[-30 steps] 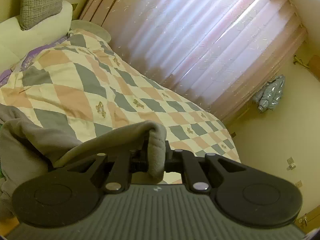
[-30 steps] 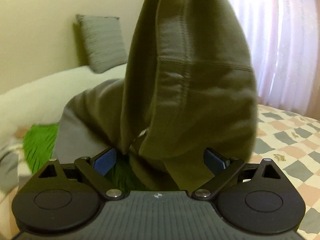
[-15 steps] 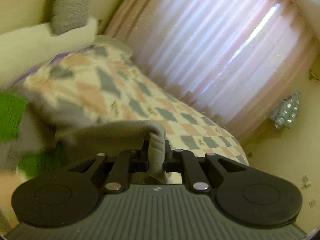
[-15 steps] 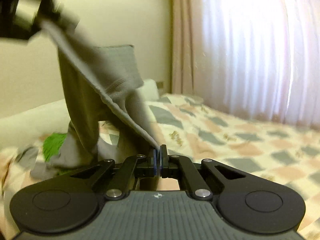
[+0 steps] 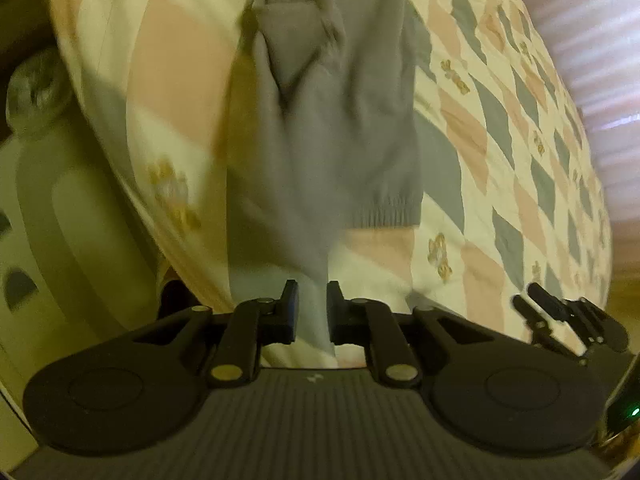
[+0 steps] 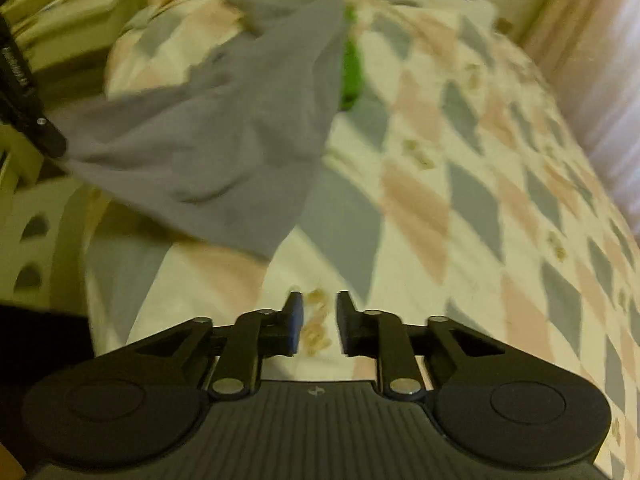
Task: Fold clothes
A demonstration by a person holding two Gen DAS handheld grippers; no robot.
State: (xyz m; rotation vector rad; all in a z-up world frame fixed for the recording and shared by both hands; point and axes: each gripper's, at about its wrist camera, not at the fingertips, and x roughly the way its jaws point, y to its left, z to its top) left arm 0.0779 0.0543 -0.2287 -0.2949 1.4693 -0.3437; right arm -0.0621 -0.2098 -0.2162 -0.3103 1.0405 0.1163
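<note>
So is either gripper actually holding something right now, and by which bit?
The left gripper pinches the grey garment by a bunched fold. The right gripper holds nothing; its jaws are opening.

A soft, matt grey knit garment (image 5: 340, 120), its hem ribbed, lies across the bed's quilted cotton cover (image 5: 500, 140), a dull cloth printed in cream, peach and grey diamonds. The left tool (image 5: 312, 308) is matt black plastic with blue pads, bright metal rivets and a ribbed grey body; the right tool (image 6: 318, 322) is of the same make. Fuzzy green cloth (image 6: 352, 76) shows near the bed's far edge. Sheer curtain fabric (image 6: 612, 120) glows pale pink.
</note>
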